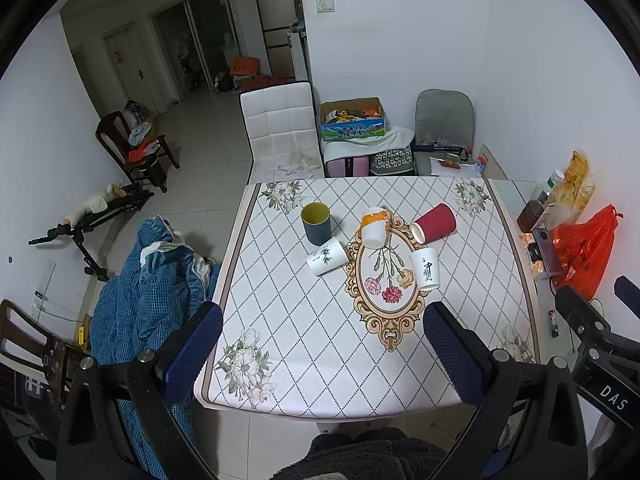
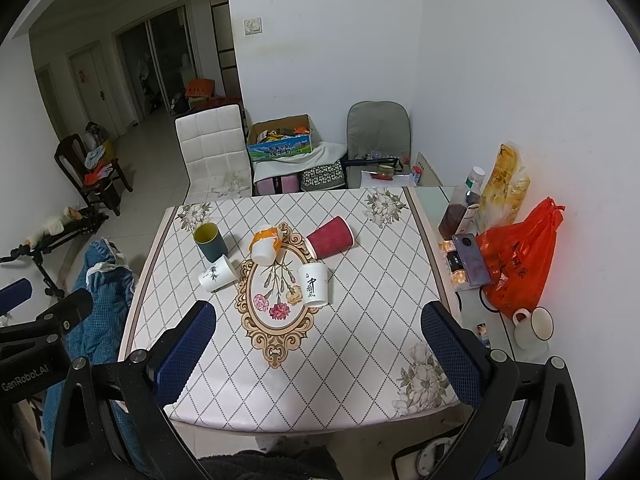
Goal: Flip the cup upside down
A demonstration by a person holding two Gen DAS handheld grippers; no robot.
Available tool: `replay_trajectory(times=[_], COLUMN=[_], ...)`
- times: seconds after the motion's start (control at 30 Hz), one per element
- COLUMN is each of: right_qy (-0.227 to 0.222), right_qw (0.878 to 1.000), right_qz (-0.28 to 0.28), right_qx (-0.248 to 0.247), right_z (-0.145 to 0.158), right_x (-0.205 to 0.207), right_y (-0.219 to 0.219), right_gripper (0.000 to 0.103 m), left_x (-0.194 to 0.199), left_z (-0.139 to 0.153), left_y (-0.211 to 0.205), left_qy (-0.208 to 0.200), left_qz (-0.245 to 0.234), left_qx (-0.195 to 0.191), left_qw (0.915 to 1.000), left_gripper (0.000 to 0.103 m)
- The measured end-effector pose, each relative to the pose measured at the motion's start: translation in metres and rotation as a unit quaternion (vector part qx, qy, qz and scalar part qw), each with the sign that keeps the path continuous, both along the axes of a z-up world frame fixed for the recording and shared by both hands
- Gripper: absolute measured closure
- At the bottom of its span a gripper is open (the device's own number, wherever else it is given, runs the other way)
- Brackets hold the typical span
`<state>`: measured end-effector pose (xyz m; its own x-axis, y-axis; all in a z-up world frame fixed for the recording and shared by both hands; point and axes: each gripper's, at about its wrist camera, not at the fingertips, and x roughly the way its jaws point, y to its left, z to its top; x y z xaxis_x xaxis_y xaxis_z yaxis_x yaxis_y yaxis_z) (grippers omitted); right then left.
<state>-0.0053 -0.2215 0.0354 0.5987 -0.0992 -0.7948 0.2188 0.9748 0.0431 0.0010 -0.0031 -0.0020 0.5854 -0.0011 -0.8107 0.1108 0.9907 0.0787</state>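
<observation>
Nearest to me, the left claw point(image 1: 322, 350) hung wide and empty over the near edge of the surface point(image 1: 304, 360), and the right claw point(image 2: 318, 346) beside it was spread just as wide, gripping nothing. Further in, five cups clustered round the floral medallion printed on the cloth. A white cup with dark calligraphy point(image 1: 426, 269) stood on its rim, wider end down. Left of it a white cup with a bamboo sprig point(image 1: 327, 261) lay on its side. Behind those, a white cup with orange markings point(image 1: 374, 227) sat tipped over, and a ribbed red cup point(image 1: 435, 223) lay on its side, mouth toward the medallion. One dark green cup point(image 1: 316, 223), yellow inside, stood upright, mouth open upward. Beyond the surface stood a white padded chair point(image 1: 280, 128).
</observation>
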Motion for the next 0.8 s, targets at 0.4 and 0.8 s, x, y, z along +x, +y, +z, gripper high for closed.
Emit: replay_trajectory(times=[0.4, 0.8], right_qy=[0.001, 0.002], right_qw=[1.0, 1.0], right_qz=[0.0, 0.0], right_qx=[-0.001, 0.0], right_z=[-0.005, -0.009], right_x=[0.0, 0.003], right_y=[-0.003, -0.003], right_gripper=[0.0, 0.0], left_x=[0.0, -0.002], left_z=[0.0, 0.0], left_y=[0.0, -0.001], left_qy=[0.001, 0.0], left_qz=[-0.001, -0.001], left_qx=[0.001, 0.001], left_qw=[1.0, 1.0], left_gripper=[0.0, 0.0])
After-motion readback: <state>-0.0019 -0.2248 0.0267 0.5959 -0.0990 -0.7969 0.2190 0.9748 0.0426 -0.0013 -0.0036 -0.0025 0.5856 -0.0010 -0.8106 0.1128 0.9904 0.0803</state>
